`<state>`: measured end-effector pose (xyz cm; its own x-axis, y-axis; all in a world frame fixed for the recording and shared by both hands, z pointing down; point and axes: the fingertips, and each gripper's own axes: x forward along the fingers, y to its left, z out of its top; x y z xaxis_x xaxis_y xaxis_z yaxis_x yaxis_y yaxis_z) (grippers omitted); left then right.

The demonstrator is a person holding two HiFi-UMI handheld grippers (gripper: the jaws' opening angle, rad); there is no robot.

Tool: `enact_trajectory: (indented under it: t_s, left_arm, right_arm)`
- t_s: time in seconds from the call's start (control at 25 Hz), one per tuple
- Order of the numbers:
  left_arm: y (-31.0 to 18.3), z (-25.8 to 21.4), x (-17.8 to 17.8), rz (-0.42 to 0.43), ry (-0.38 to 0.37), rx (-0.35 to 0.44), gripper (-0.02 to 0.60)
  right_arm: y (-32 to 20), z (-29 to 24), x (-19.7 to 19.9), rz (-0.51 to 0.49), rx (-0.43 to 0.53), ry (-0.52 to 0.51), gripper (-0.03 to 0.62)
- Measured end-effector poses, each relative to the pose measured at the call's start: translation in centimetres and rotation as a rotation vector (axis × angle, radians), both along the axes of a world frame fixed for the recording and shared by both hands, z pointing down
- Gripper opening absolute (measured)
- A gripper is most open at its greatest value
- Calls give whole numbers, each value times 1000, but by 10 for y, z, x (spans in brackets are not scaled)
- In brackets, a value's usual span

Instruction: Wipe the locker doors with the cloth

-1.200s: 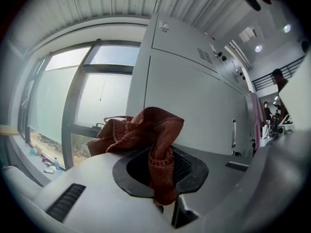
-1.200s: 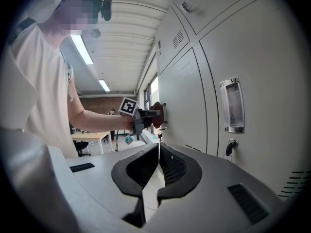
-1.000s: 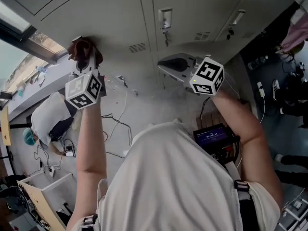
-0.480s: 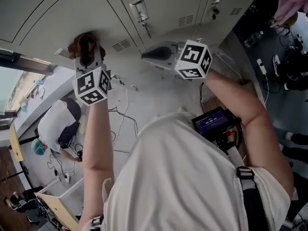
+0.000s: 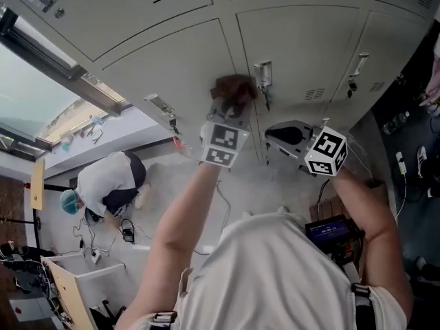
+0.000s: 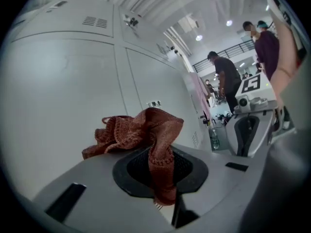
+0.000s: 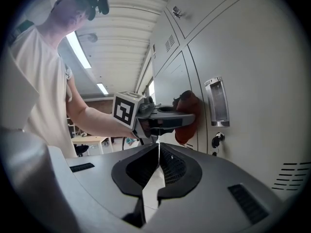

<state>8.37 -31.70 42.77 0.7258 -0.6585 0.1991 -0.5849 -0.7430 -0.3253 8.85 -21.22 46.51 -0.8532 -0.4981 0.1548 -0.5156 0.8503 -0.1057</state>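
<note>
Here, cloth pinched in left hand-held gripper

A lab or workshop hall: grey metal lockers, ceiling strip lights, loose floor cables.

The grey floor carried a crouching person at nine o'clock, with loose cables and a white bin toward seven.
</note>
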Motion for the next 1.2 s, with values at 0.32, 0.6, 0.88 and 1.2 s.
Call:
enact_trajectory:
  t_s: [0.32,0.6,0.88,1.2]
  left_arm:
    - [-4,51,-12,-20,-324,25,41]
    - [-22,21,-113,-315,-225,-2,41]
    - [-30,-4,-223,-513,-151,-27,41]
    - [-32,57,-285,-520,-162,-72,41]
  right_arm:
    - [-1,1,1,16,-4,-9,17]
    - [-5,-1,0,-1,-5,-12,17]
    - [-6,1,-16,-28,-10,8,17]
    - [-6,2,-20,-28,-16,26,17]
